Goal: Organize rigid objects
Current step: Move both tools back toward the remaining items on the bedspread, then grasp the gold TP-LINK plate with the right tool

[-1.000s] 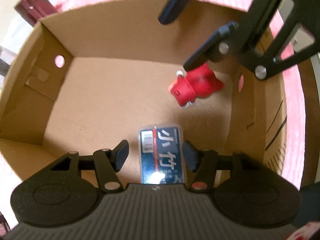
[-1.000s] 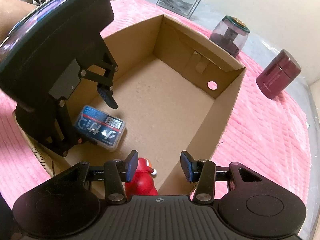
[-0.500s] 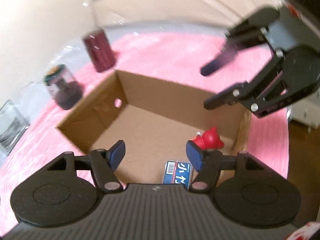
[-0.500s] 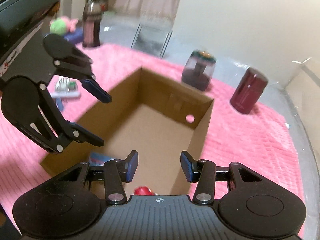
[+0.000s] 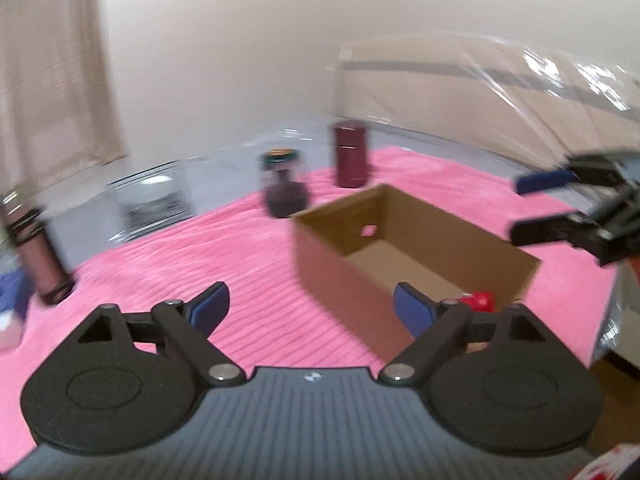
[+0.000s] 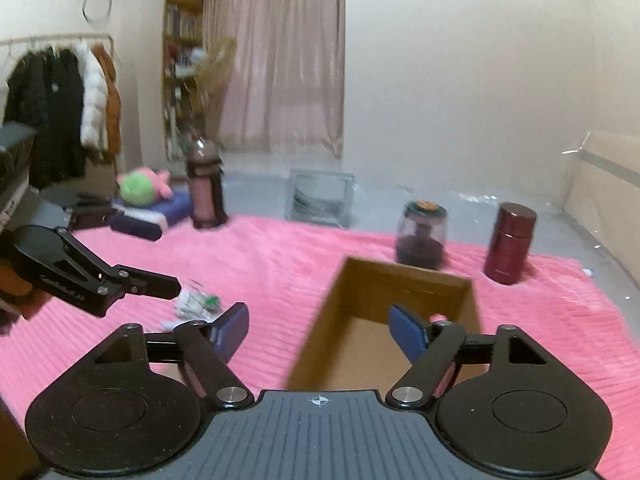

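The left gripper (image 5: 310, 308) hangs above the pink blanket (image 5: 224, 264), its jaws wide, opening, and empty. The box (image 5: 320, 276) lies just ahead and to the right of them, and a red toy (image 5: 478, 301) shows inside it behind the right fingertip. Beyond the box stand a maroon flask (image 5: 351, 157) and a dark jar (image 5: 285, 189).

The right gripper (image 6: 320, 330) also has its jaws opening, with nothing between them. The box (image 6: 384, 284) sits just ahead, and a small packet (image 6: 196, 304) lies on the blanket to their left.
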`<state>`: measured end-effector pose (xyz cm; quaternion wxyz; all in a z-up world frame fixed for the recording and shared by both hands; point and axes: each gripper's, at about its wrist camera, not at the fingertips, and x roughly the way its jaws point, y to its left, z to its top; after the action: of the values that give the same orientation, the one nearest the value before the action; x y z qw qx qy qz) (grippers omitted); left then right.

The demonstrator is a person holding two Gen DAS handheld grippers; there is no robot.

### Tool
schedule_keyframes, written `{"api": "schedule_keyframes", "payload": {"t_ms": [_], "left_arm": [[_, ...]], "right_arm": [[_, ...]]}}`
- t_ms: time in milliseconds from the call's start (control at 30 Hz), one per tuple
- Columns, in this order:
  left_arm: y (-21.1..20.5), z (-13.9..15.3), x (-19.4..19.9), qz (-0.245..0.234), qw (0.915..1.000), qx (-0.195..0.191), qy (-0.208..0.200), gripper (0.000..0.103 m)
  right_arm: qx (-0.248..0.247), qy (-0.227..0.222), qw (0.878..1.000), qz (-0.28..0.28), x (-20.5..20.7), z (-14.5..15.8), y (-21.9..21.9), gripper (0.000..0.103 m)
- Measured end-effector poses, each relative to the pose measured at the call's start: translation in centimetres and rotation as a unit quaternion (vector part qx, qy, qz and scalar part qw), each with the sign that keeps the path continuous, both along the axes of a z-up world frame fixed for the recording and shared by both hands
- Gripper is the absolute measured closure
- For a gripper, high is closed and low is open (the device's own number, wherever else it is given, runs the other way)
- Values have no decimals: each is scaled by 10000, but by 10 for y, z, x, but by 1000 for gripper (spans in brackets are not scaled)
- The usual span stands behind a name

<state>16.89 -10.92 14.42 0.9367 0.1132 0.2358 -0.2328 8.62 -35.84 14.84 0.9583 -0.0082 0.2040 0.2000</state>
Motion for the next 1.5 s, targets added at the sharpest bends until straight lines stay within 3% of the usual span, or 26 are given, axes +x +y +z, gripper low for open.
{"api": "schedule_keyframes", "payload": {"t_ms": [267,533,900,1267,1500], "left_arm": [[100,-19,-36,1337,9908,-158,-134,7],[162,-61,-53,2097,9769,-397,99,4],[195,-111,-47,2324,9711,-487,245,4],[214,-149,-17,2257,9700,-517,746,4],[220,-169,1,2196,9687,-632,966,4]], "right_arm": [[326,63,9993,-186,-23,-32,74,17],[570,308,9963,-566,-20,-74,129,10],[370,774,9914,-989,9,-132,187,9],[-154,1008,9881,-1155,52,-183,248,9],[-392,1176,9845,-1239,78,-208,264,9]]}}
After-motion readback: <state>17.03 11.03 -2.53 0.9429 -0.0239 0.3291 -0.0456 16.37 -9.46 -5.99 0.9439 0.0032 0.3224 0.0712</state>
